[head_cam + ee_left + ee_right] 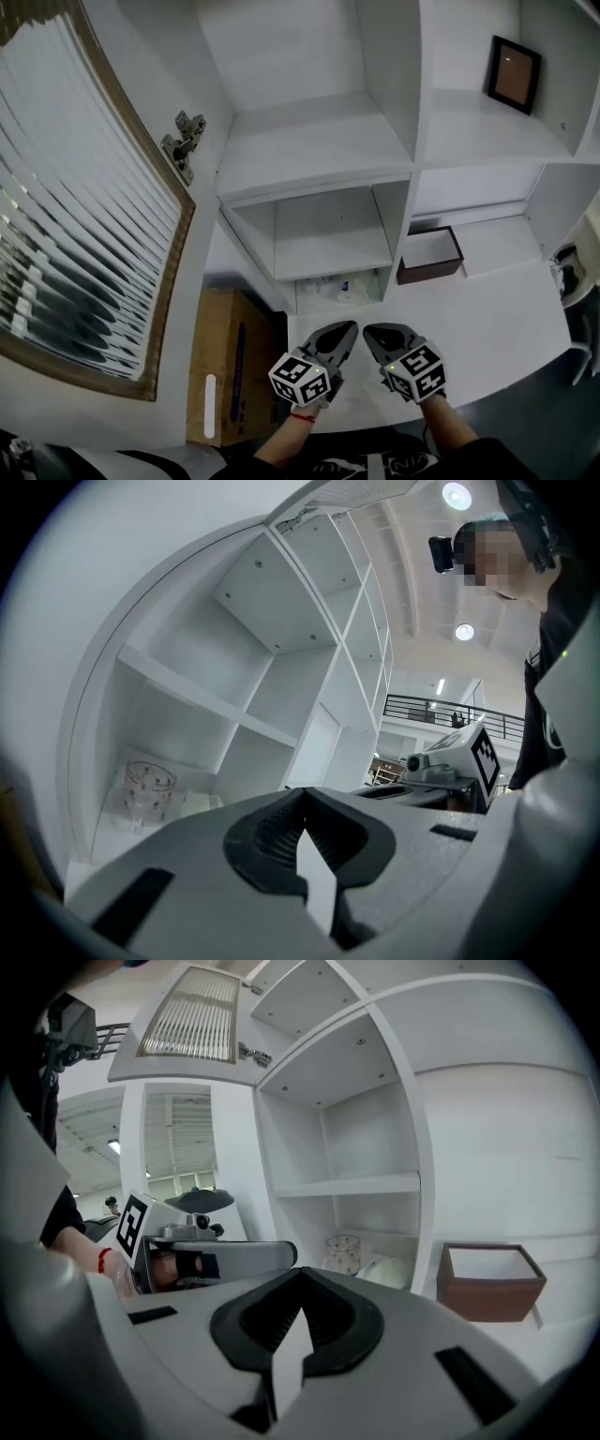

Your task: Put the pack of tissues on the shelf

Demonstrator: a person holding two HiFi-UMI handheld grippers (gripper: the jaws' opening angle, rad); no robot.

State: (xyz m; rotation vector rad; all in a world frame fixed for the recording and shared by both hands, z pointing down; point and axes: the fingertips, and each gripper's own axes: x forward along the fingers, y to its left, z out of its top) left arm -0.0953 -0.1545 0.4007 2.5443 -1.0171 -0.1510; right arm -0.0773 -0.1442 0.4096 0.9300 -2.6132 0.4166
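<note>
While left tool (349,328) and right tool (371,333) sit pressed together, empty, soft white tissue pack (389,1271) lies twelve o'clock beside dotted glass (344,1252).

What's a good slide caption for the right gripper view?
Shut right claw faces a white shelf holding a glass and a tissue pack, brown box alongside.

The middle shelf (333,255) is open in front. Below it stand a glass (343,1251) and tissue pack (384,1271). A brown box (429,255) sits on the surface (487,328) to the right; the open door (84,187) hangs left.
</note>
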